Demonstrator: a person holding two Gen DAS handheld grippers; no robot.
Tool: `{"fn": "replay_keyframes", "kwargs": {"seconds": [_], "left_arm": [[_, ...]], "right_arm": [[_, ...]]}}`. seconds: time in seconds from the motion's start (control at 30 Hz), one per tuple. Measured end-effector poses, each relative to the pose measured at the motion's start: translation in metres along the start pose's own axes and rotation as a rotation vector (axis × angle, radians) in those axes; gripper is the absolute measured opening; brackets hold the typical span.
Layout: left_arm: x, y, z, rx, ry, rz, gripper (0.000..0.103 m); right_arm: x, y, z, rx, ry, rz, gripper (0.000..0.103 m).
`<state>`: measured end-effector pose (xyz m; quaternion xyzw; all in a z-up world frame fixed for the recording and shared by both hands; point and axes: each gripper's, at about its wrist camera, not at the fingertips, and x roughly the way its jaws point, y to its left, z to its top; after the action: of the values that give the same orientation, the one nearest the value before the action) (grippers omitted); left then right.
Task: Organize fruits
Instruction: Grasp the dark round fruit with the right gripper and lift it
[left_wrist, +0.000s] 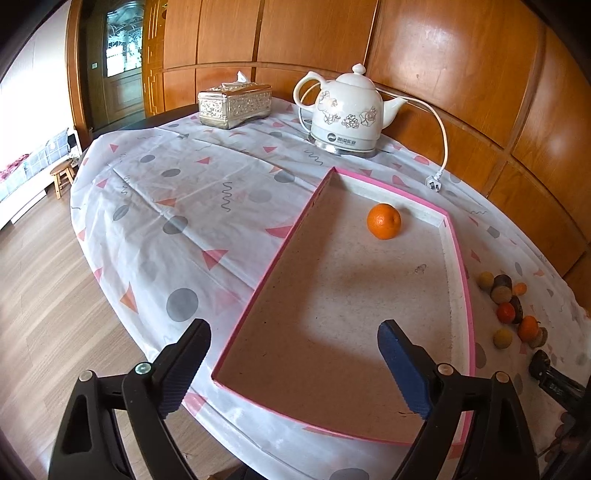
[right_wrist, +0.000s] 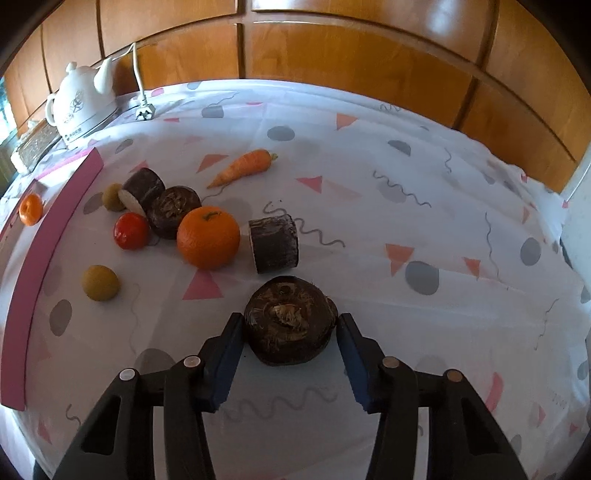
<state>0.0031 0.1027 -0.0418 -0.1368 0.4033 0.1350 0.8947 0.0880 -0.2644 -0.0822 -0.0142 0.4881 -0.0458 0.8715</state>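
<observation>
My left gripper (left_wrist: 293, 326) stands open above the near end of the pink-rimmed tray (left_wrist: 280, 251), with nothing between its fingers. One orange (left_wrist: 384, 220) lies at the tray's far end. In the right wrist view my right gripper (right_wrist: 290, 325) is shut on a dark brown root chunk (right_wrist: 290, 325) resting on the tablecloth, a pad touching each side. Beyond it lie a large orange (right_wrist: 208, 236), a red fruit (right_wrist: 131, 230), two yellow-green round fruits (right_wrist: 100, 282), three more dark chunks (right_wrist: 273, 243) and a carrot (right_wrist: 243, 171). The tray wall (right_wrist: 55, 229) is to their left.
A white kettle (left_wrist: 347, 114) with its cord and loose plug (left_wrist: 434, 182) stands at the back by the wooden wall. A silver tissue box (left_wrist: 234, 103) sits to its left. The round table's edge drops to wooden floor on the left.
</observation>
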Motion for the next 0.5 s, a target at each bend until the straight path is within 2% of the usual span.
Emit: {"fn": "replay_keyframes", "kwargs": {"seconds": [0.3, 0.5], "left_arm": [[0.003, 0.002, -0.001, -0.005, 0.009, -0.002, 0.093], [0.002, 0.004, -0.001, -0.012, 0.011, -0.004, 0.094]], "right_arm": [[-0.018, -0.001, -0.012, -0.025, -0.020, 0.063, 0.051], [-0.045, 0.011, -0.012, -0.034, -0.048, 0.162, 0.051]]}}
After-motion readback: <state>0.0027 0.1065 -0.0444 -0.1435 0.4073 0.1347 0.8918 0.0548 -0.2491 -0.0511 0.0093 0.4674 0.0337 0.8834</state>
